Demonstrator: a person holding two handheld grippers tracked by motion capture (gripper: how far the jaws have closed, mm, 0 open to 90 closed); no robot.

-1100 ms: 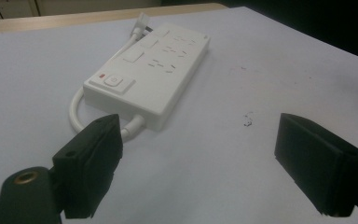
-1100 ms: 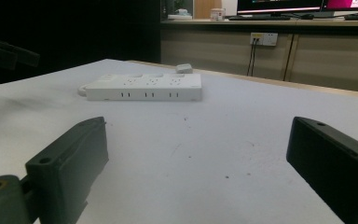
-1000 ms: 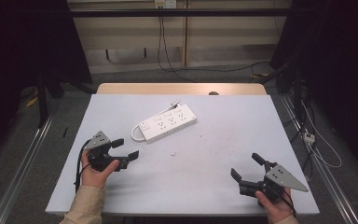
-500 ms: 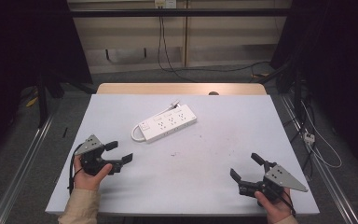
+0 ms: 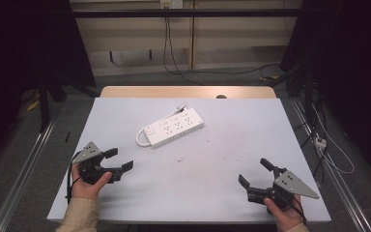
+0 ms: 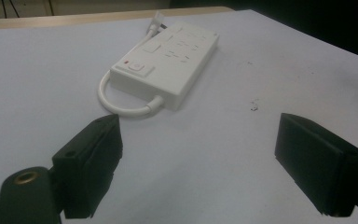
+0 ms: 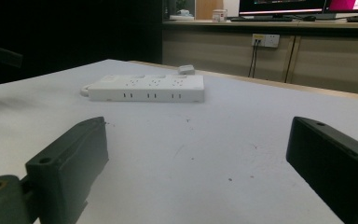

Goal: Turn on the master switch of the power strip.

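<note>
— Where's the strip?

— The power strip point(image 5: 170, 129) lies flat mid-surface point(image 5: 222, 193), white, its cord looped at the switch end, well apart from both hands.

— And you?

— My left hand-held gripper point(image 5: 117, 161) and right hand-held gripper point(image 5: 254, 173) are both wide open, empty. I'd approach low and square to its long sides.

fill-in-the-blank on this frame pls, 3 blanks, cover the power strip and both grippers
1. The white power strip lies on the table, and neither gripper ____ it.
2. The jaws of the left gripper stand ____.
3. In the high view, the right gripper is near the table's ____ edge, well away from the strip.

Missing words: touches; open; front
</note>
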